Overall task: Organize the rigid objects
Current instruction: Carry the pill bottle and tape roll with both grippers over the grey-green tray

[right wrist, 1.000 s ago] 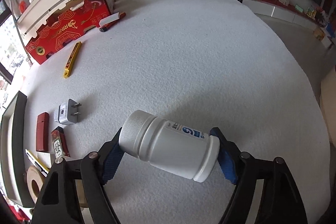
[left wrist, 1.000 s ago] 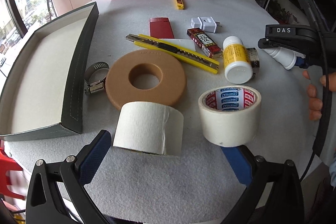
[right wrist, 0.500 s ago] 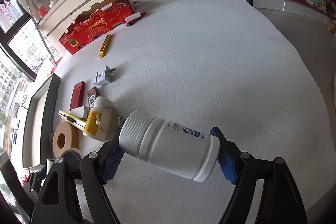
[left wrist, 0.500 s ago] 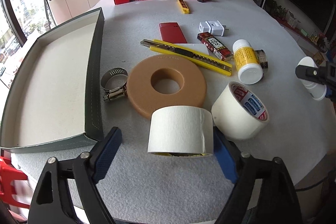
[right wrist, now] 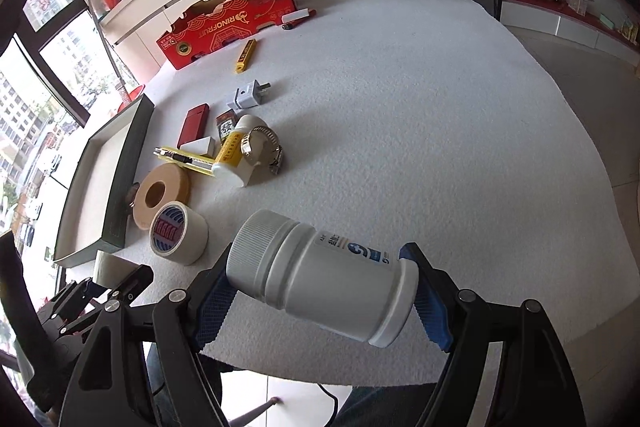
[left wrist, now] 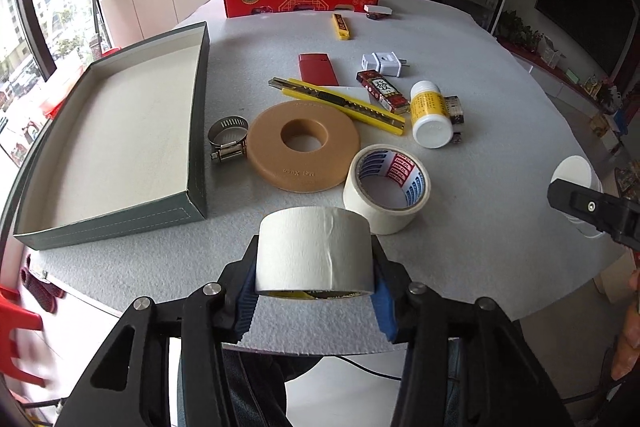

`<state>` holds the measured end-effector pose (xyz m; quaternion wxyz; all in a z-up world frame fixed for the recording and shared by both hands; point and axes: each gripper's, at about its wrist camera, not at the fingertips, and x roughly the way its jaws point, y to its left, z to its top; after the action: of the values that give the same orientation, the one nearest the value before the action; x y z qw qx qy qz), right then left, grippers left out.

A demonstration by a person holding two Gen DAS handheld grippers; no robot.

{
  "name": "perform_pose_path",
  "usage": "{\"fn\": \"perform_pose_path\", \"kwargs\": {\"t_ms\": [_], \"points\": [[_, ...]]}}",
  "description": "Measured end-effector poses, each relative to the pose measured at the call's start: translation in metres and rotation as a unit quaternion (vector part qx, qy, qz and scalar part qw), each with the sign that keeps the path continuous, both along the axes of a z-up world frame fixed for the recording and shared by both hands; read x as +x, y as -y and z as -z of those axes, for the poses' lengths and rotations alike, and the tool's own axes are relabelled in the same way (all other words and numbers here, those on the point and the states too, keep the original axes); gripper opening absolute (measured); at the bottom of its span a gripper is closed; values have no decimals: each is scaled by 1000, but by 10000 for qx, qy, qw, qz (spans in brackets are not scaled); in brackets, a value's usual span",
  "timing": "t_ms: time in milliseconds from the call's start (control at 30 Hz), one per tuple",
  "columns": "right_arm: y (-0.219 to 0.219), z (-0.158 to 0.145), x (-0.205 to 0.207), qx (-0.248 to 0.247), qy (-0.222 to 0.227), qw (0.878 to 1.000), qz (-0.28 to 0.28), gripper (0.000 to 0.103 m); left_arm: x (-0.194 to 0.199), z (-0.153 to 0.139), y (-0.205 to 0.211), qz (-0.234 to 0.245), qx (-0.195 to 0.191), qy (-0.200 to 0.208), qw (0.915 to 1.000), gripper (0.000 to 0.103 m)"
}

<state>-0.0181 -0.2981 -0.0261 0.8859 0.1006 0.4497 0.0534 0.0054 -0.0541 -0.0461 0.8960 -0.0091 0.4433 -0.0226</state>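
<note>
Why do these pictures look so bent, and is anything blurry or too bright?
Both views are fisheye, bending straight lines: in the left wrist view the tray edge curves. Its lower left corner is smeared with blur. In the right wrist view the windows are overexposed; the white bottle looks sharp.

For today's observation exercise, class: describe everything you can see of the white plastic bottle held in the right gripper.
The white plastic bottle is a squat cylinder with a ribbed screw cap, closed, and a label with blue print. It lies on its side, tilted, lifted above the grey table, cap end toward the left. The right gripper clamps it end to end: one blue pad on the cap, the other on the base. Nothing else touches it.
</note>
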Motion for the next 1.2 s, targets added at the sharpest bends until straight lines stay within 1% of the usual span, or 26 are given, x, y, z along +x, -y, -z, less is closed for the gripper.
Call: {"fn": "perform_pose_path", "kwargs": {"t_ms": [100,200,467,667,900,1067,1200], "points": [[-7,-4,-12,-31,30,10000,-81,80,-13,-7,7,-25,54,82,9999,52],[-14,-9,-23,-103,81,9998,-170,80,-26,-13,10,-19,-7,159,9999,52],[-41,-21,-40,-269,213,9987,-363,80,-45,-26,3,-93,-114,399,9991,52],[-62,-27,-43,-388,247,9975,-530,80,-53,-32,-11,-211,-270,539,9980,52],[-86,-33,-43,-516,285,9955,-736,80,-57,-32,-31,-361,-460,598,9965,52],[-105,-38,-41,-618,308,9936,-896,80,-59,-31,-44,-471,-532,627,9955,52],[-121,-44,-36,-665,326,9917,-1055,80,-61,-37,-57,-590,-575,713,9940,52]]}}
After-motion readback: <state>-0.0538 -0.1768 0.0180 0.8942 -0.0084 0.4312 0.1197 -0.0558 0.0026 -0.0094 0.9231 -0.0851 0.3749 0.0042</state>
